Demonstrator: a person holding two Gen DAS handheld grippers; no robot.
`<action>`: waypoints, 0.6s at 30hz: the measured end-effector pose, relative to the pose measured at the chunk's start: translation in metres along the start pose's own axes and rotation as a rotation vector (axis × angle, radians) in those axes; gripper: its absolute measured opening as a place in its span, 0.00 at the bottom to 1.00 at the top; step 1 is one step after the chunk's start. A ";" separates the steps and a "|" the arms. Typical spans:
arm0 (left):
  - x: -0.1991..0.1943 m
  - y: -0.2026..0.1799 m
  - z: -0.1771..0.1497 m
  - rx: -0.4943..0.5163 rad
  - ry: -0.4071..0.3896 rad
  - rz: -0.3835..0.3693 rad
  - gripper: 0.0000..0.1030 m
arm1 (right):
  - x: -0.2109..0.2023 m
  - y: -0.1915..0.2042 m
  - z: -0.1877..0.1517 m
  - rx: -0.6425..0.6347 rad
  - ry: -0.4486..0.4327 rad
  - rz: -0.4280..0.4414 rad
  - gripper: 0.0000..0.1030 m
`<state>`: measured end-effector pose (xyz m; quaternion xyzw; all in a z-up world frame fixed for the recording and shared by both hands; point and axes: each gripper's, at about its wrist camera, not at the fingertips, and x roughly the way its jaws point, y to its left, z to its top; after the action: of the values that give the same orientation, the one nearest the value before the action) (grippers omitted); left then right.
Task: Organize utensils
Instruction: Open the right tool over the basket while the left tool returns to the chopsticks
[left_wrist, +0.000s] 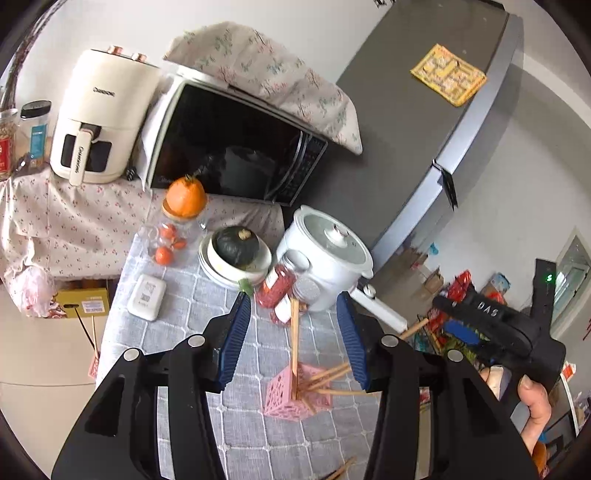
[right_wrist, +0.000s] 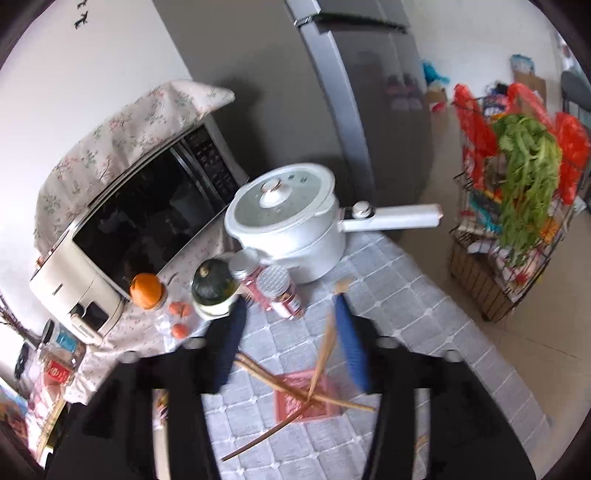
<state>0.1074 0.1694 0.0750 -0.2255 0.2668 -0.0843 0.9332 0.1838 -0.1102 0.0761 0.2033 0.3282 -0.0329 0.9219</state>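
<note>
Chopsticks are standing and leaning in a small pink basket on the grey quilted tablecloth, and we are looking at them from both of our grippers. Our left gripper is hanging just above the basket with its blue pads spread apart; one chopstick is rising upright between them, but the pads are not pressing on it, so this gripper is released. In the right wrist view our right gripper is also spread wide over the pink basket, and the chopsticks are lying crossed over its rim, with one pale stick tilted up close to the right-side pad; the picture is blurred there, and we are seeing no grip on it. Two more chopsticks are lying on the cloth near the bottom edge of the left view. Behind the basket we are seeing a white pot with a long handle, a jar with red content lying on its side, a dark squash in a bowl, and a microwave under a flowered cover. A hand is holding the right gripper's body at the right side of the left view.
</note>
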 end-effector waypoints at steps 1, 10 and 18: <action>0.002 -0.004 -0.003 0.013 0.012 -0.002 0.47 | -0.005 -0.004 -0.002 -0.002 -0.010 -0.007 0.65; 0.016 -0.054 -0.052 0.219 0.122 -0.007 0.75 | -0.040 -0.109 -0.070 0.197 0.031 -0.029 0.89; 0.050 -0.087 -0.105 0.379 0.277 -0.008 0.82 | -0.013 -0.228 -0.171 0.458 0.272 -0.057 0.89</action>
<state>0.0899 0.0392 0.0127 -0.0335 0.3708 -0.1667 0.9130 0.0281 -0.2523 -0.1160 0.3998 0.4385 -0.1047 0.7981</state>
